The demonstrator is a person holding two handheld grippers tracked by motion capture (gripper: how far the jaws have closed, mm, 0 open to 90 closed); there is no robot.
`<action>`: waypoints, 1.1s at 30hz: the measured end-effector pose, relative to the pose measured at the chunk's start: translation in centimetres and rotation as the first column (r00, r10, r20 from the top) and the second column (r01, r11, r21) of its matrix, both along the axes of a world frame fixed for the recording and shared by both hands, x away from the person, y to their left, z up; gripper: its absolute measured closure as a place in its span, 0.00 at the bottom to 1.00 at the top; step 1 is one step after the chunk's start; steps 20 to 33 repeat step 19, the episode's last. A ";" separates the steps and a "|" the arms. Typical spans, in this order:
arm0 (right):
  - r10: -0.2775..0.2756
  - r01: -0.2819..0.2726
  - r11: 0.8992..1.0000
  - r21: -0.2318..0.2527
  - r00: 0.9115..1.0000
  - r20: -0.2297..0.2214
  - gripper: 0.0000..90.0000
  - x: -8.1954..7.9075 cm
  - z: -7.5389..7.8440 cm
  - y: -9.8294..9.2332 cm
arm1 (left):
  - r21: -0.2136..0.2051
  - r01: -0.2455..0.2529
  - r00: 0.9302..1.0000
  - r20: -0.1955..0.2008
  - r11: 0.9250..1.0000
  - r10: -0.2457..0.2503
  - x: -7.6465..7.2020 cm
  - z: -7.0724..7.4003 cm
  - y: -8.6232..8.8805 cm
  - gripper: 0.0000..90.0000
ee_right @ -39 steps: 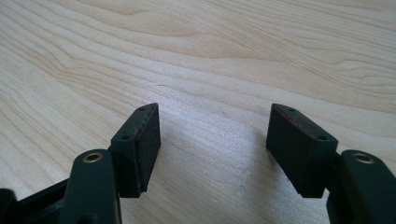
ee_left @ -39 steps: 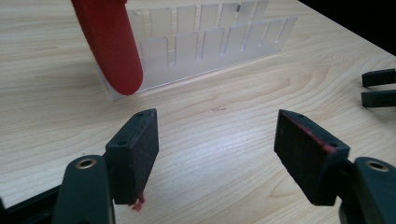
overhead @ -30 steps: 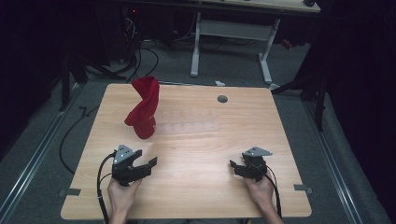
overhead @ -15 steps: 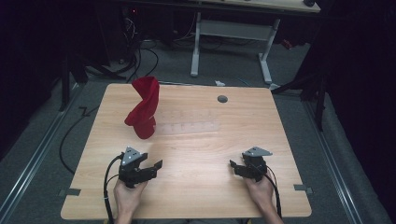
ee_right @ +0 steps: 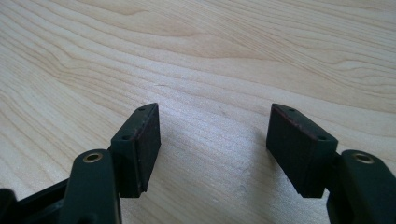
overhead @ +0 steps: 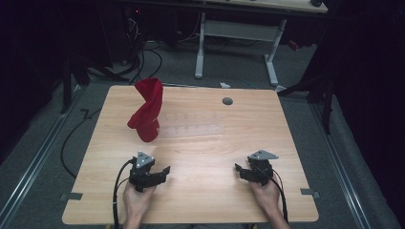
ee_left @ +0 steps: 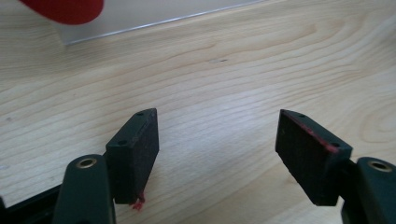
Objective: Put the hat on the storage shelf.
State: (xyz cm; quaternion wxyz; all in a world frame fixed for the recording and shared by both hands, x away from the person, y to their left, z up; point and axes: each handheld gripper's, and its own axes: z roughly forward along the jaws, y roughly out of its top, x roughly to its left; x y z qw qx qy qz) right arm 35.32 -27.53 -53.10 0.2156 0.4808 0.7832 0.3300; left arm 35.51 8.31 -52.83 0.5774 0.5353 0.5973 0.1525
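Note:
A red cloth [overhead: 147,112] stands twisted upright at the back left of the wooden table [overhead: 205,200]. Its lower end shows as a red blur [ee_left: 63,8] at the top left of the left gripper view. A faint clear sheet [overhead: 191,125] lies flat just right of it, with its edge [ee_left: 154,21] seen ahead of the left jaws. My left gripper [overhead: 161,172] [ee_left: 217,128] rests open near the front left, in front of the cloth, with bare wood between its jaws. My right gripper [overhead: 240,169] [ee_right: 215,123] is open at the front right over bare wood.
A grey round grommet [overhead: 227,101] sits in the table's back middle. Tape marks [overhead: 70,196] sit at the front corners. Behind the table stand a white desk frame [overhead: 234,33] and floor cables [overhead: 143,52]; a metal rail [overhead: 33,167] runs along the left.
My left gripper has shifted a little to the right and toward the front edge. The right gripper and the red cloth have stayed put.

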 end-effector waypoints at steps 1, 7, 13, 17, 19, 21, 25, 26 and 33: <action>0.000 0.000 1.000 0.000 1.000 0.000 0.39 0.0 0.0 0.0 | 0.006 -0.008 1.000 -0.005 1.000 0.008 0.1 -0.2 -0.1 0.34; 0.000 0.000 1.000 0.000 1.000 0.000 0.39 0.0 0.0 0.0 | 0.100 -0.039 0.999 -0.001 0.994 0.039 0.7 -1.6 -0.7 0.34; 0.001 -0.001 1.000 -0.001 1.000 0.001 0.39 0.0 0.0 0.0 | 0.152 -0.040 0.999 0.009 0.988 0.039 0.6 -1.8 -1.2 0.31; 0.000 0.000 1.000 0.000 1.000 0.000 0.39 0.0 0.0 0.0 | 0.153 -0.032 0.999 0.004 0.988 0.032 0.5 -1.8 -1.2 0.28; 0.000 0.000 1.000 0.000 1.000 0.000 0.39 0.0 0.0 0.0 | 0.151 -0.033 0.999 0.003 0.988 0.033 0.5 -1.8 -1.2 0.27; 0.000 0.000 1.000 0.000 1.000 0.000 0.39 0.0 0.0 0.0 | 0.151 -0.033 0.999 0.003 0.988 0.033 0.5 -1.8 -1.2 0.27; 0.000 0.000 1.000 0.000 1.000 0.000 0.39 0.0 0.0 0.0 | 0.151 -0.033 0.999 0.003 0.988 0.033 0.5 -1.8 -1.2 0.27; 0.000 0.000 1.000 0.000 1.000 0.000 0.39 0.0 0.0 0.0 | 0.151 -0.033 0.999 0.003 0.988 0.033 0.5 -1.8 -1.2 0.27; 0.000 0.000 1.000 0.000 1.000 0.000 0.39 0.0 0.0 0.0 | 0.151 -0.033 0.999 0.003 0.988 0.033 0.5 -1.8 -1.2 0.27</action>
